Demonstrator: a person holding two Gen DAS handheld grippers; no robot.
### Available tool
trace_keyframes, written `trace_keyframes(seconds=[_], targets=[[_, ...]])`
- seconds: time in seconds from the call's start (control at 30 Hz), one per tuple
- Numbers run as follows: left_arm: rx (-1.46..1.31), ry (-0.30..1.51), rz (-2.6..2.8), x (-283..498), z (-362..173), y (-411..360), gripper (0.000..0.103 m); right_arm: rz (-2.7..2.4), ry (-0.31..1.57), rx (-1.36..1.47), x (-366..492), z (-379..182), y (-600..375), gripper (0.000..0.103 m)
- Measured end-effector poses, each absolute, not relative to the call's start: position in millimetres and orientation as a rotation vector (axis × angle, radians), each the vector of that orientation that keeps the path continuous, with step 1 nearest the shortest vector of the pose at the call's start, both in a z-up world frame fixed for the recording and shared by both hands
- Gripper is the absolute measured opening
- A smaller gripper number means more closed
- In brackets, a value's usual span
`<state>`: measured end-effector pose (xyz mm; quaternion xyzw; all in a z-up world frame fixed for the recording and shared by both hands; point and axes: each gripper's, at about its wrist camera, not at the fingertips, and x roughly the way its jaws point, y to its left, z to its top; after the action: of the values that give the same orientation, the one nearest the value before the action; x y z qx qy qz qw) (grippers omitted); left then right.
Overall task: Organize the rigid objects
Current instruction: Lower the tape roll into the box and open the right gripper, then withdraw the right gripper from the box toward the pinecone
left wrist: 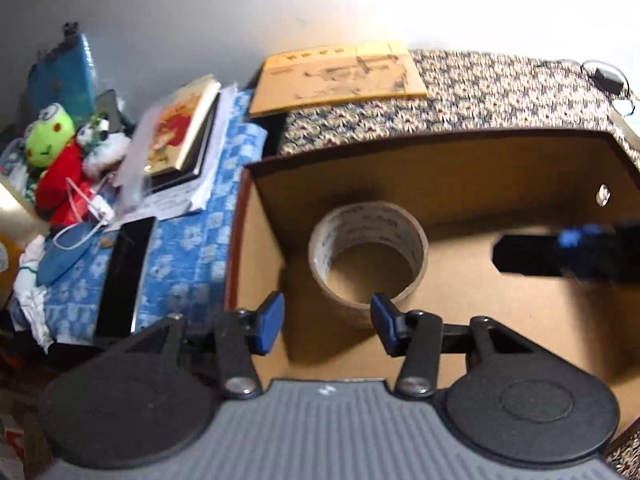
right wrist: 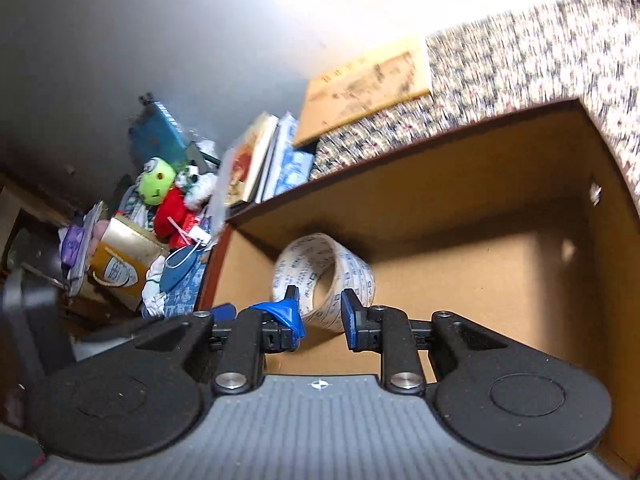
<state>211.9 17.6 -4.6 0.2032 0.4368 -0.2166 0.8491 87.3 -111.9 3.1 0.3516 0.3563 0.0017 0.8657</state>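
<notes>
One roll of clear packing tape (left wrist: 368, 254) lies flat in the open brown cardboard box (left wrist: 460, 168), far left; two grippers, left (left wrist: 327, 322) and right (right wrist: 320, 314), hover near it, jaws apart, empty.

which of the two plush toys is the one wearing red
The green frog plush wears red, sitting at the far left of the clutter. The panda plush beside it is black and white with no red showing.

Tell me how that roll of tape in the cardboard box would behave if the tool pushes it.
The tape roll lies flat on the cardboard box floor, so it would probably slide, not roll. It looks stiff and light; tipped on edge, it could roll.
</notes>
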Motion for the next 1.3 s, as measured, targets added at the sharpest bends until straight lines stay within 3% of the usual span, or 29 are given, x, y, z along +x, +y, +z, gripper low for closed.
trace_keyframes(seconds=[0.13, 0.27, 0.77, 1.3], targets=[[0.411, 0.882, -0.434, 193, 13, 22, 0.054, -0.011, 0.676, 0.604, 63, 20, -101, 0.006], [0.395, 0.861, -0.417, 171, 26, 20, 0.065, -0.026, 0.628, 0.525, 43, 28, -99, 0.006], [0.352, 0.861, -0.323, 86, 42, 18, 0.067, -0.006, 0.561, 0.5, -26, 41, -106, 0.008], [0.352, 0.873, -0.292, 19, 38, 13, 0.069, 0.053, 0.611, 0.528, -75, 33, -104, 0.008]])
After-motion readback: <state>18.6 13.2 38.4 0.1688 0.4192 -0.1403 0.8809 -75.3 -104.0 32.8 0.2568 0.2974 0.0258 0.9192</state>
